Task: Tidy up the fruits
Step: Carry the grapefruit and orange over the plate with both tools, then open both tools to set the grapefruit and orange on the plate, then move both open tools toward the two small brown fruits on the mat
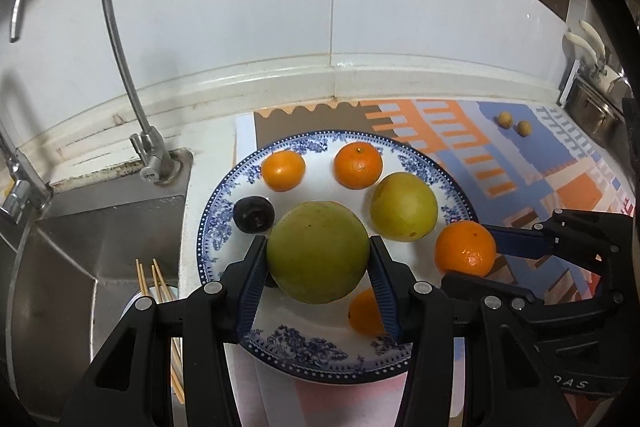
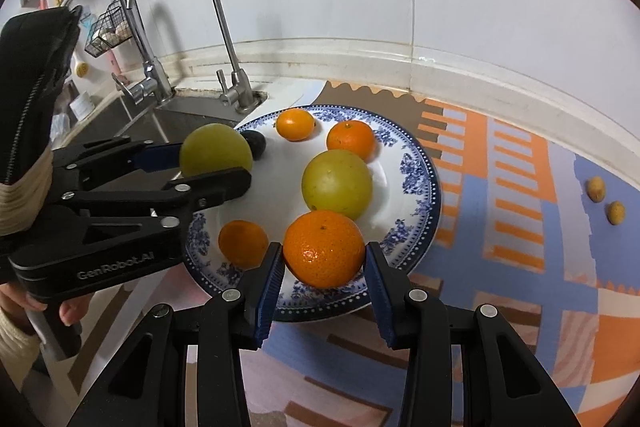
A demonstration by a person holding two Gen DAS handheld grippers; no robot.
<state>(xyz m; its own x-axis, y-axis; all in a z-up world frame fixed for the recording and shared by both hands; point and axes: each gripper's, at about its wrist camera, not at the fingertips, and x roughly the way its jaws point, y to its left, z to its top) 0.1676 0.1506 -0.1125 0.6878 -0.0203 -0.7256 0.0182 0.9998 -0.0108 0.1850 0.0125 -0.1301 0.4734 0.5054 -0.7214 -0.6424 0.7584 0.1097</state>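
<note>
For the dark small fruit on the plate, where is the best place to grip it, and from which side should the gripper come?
Grip the dark fruit across its widest middle, coming from above on the sink side. It is small and round, so any pair of opposite sides would probably do. It lies near the plate rim, and the green fruit in the left gripper crowds its inner side.

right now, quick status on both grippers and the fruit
Left gripper shut on green fruit. Right gripper shut on orange. Both over blue-rimmed plate; two small fruits on mat. Nothing in the way.
</note>
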